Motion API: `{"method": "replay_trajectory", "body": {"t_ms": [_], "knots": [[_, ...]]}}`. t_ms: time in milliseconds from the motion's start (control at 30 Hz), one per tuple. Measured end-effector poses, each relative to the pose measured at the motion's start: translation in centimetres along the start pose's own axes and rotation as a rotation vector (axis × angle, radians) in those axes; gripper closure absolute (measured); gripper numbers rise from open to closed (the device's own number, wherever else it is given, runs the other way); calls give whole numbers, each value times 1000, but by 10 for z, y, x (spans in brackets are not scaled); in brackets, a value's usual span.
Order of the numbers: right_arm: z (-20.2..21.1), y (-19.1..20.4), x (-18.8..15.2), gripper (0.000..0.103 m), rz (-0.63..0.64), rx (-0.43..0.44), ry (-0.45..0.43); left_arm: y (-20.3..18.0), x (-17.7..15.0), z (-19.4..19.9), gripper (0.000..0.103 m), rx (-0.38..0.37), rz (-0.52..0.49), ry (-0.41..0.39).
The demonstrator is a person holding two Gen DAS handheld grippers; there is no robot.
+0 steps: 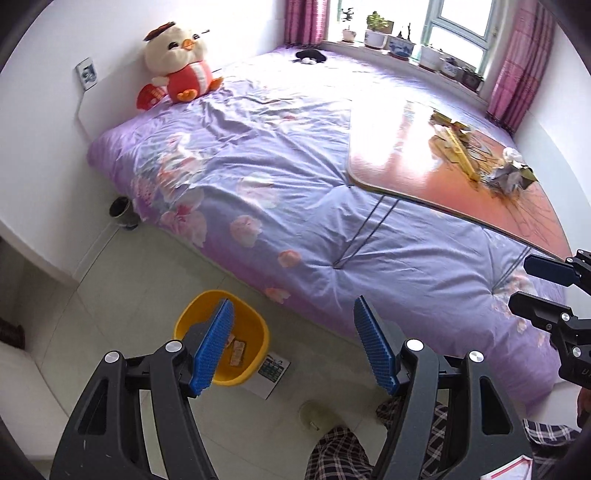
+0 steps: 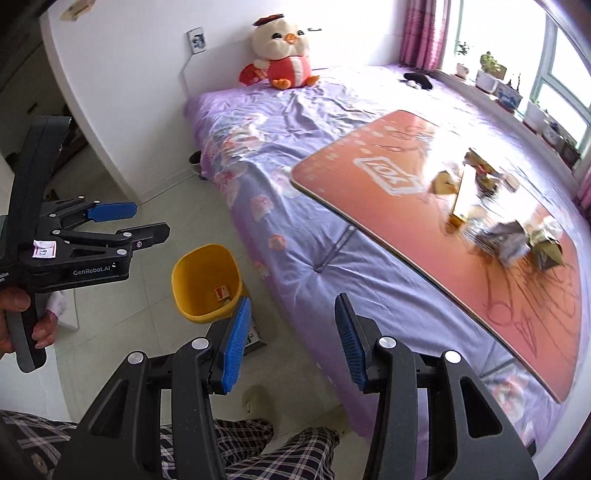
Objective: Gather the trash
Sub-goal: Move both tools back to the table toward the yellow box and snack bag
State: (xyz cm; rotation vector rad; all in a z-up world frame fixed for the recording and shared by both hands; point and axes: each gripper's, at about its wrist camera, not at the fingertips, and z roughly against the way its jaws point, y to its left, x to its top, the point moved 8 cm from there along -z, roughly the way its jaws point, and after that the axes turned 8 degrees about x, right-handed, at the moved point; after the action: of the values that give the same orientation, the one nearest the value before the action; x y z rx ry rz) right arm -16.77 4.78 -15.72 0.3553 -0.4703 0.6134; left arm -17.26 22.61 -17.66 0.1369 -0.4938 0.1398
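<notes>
Yellow bin [image 2: 207,282] sits on the tiled floor just beside the bed [image 1: 295,206], already holding what looks like a small wrapper or two at the bottom. Remaining trash [image 2: 498,206] is a loose cluster of crumpled wrappers, a yellow box and a silvery foil bag on the far end of the orange lap table [image 2: 369,199] that stands on the purple duvet; right wrist view is motion-blurred there, so exact item count can't be told. Left gripper [image 1: 293,343] hovers above the bin area, jaws spread wide, nothing between the blue pads. Right gripper [image 2: 291,343] also spread wide and empty, pointed toward the near edge of the table, well apart from the pile. Judged step: between pickups, both tools free, reach toward the table not yet made. Next move likely calls for the right gripper to go up and over the table edge to the nearest piece, probably the foil bag [image 2: 508,240], and close on a crumpled fold rather than a flat face. Risk: light wrappers may slide on the glossy tabletop or get dragged together. Plush chick [image 1: 177,66] at the headboard and window plants [image 1: 376,26] are not task items.
</notes>
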Motion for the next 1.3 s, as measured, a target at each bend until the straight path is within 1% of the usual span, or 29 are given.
{"method": "replay_trajectory", "body": {"t_ms": [200,367,500,600,633,667,700,767,933,1000,1167,1300], "knots": [[26,-59,-23,54,-156,-112,-28,-51,22,1,35,-77,-111,-17],[51,-115,-42,54,-265,-184,-60,-93,41,-2,35,-113,-186,-31],[58,-157,-41,54,-309,-217,-82,-126,57,-6,35,-122,-214,-36],[62,-185,-34,52,-322,-238,-98,-150,70,-12,35,-135,-219,-34],[63,-195,-31,48,-331,-244,-108,-157,74,-14,35,-138,-220,-32],[65,-205,-27,41,-341,-252,-119,-163,80,-17,35,-141,-219,-29],[66,-215,-24,38,-351,-263,-131,-170,85,-20,35,-142,-218,-27],[68,-233,-18,28,-365,-284,-155,-183,95,-25,35,-142,-212,-23],[64,-279,0,15,-394,-327,-180,-207,123,-44,34,-142,-181,-7],[60,-295,7,14,-401,-333,-184,-218,135,-54,34,-138,-168,5],[45,-330,22,13,-440,-312,-181,-240,155,-77,34,-123,-162,33],[28,-349,31,13,-476,-284,-173,-254,162,-94,34,-118,-165,57]]}}
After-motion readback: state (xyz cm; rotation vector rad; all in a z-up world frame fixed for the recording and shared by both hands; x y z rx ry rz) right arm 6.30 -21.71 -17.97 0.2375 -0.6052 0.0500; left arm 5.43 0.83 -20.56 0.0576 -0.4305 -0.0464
